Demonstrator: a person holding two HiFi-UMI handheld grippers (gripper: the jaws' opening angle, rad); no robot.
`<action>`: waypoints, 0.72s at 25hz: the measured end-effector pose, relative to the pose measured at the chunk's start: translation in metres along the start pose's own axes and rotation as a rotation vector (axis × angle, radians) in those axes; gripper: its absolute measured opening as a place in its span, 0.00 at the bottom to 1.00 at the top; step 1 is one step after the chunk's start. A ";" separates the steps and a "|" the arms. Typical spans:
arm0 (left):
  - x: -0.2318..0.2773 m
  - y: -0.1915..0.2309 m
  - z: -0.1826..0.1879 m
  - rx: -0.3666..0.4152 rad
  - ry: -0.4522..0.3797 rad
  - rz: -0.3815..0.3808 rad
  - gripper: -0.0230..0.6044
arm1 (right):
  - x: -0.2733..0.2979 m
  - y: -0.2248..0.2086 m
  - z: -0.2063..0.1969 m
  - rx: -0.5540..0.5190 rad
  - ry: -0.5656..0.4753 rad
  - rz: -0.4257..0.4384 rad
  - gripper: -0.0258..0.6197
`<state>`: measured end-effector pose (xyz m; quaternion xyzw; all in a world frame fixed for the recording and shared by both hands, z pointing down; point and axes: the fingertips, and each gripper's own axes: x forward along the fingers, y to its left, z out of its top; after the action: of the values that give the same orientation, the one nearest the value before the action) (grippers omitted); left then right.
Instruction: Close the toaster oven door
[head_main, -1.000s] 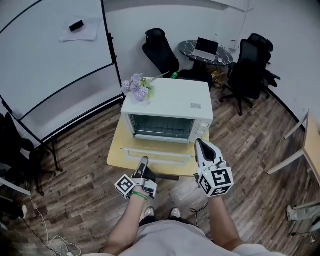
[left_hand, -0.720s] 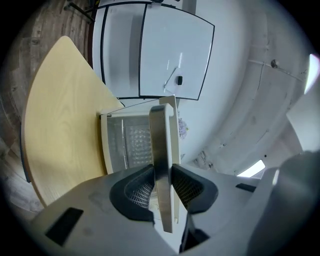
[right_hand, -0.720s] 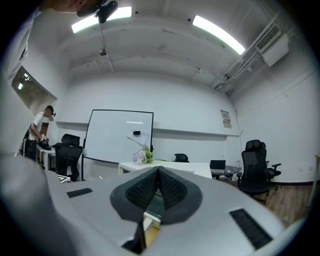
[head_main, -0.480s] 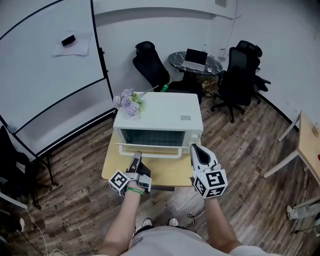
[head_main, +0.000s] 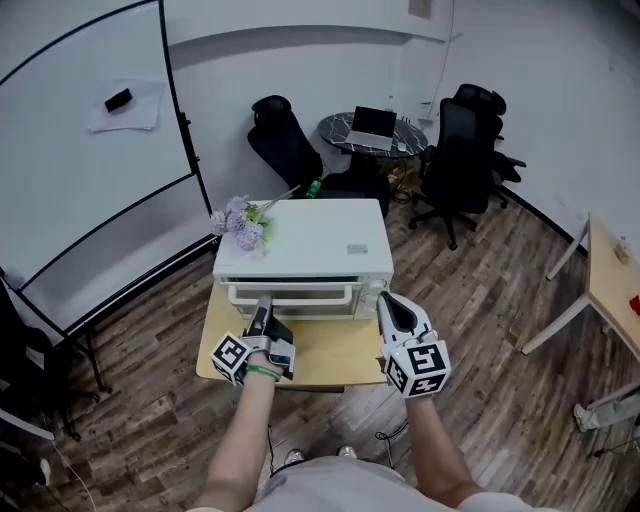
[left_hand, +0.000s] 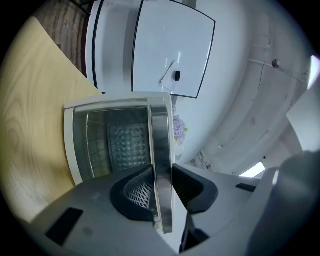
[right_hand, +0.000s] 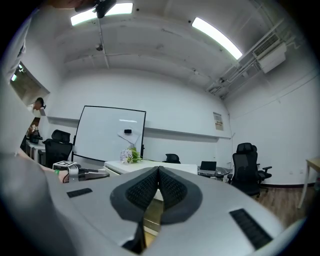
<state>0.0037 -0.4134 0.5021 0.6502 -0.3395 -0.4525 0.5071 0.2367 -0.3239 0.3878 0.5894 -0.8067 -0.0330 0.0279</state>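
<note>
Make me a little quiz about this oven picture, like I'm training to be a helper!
1. True or false: the right gripper is shut with nothing in it.
2. What lies on top of the toaster oven? A: a banana. B: purple flowers. C: a cup.
3. Fill the gap: the left gripper is shut on the toaster oven's metal ____.

Key
1. True.
2. B.
3. handle.
</note>
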 end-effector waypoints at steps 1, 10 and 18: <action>0.003 0.000 0.001 0.000 -0.001 0.001 0.21 | 0.001 -0.001 0.000 0.000 0.000 -0.001 0.04; 0.014 -0.001 0.004 -0.001 -0.005 -0.029 0.22 | 0.008 -0.004 0.004 -0.001 -0.004 -0.002 0.04; -0.004 -0.017 0.010 0.043 -0.009 -0.007 0.34 | 0.013 0.003 0.002 0.015 -0.007 0.012 0.04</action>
<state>-0.0070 -0.4088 0.4860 0.6600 -0.3491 -0.4499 0.4901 0.2293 -0.3351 0.3858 0.5845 -0.8106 -0.0288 0.0210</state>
